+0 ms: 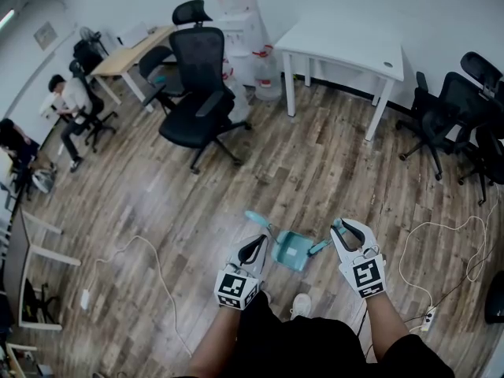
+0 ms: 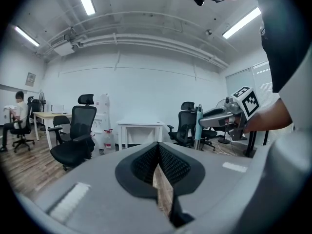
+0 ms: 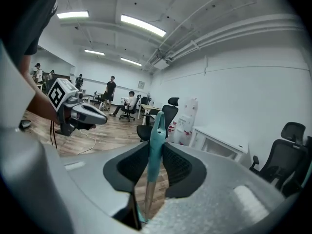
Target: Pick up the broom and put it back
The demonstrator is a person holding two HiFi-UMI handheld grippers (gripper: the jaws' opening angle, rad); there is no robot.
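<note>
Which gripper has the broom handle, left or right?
The right gripper: the teal broom handle stands clamped between its jaws. The left gripper has its jaws shut on nothing.

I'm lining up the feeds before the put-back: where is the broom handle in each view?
Head view: the broom handle is lower centre-right, at the tips of the right gripper.
Left gripper view: it is the upright teal bar right of centre.
Right gripper view: it is dead centre, clamped between the jaws.
Shared landmark: the white table.
</note>
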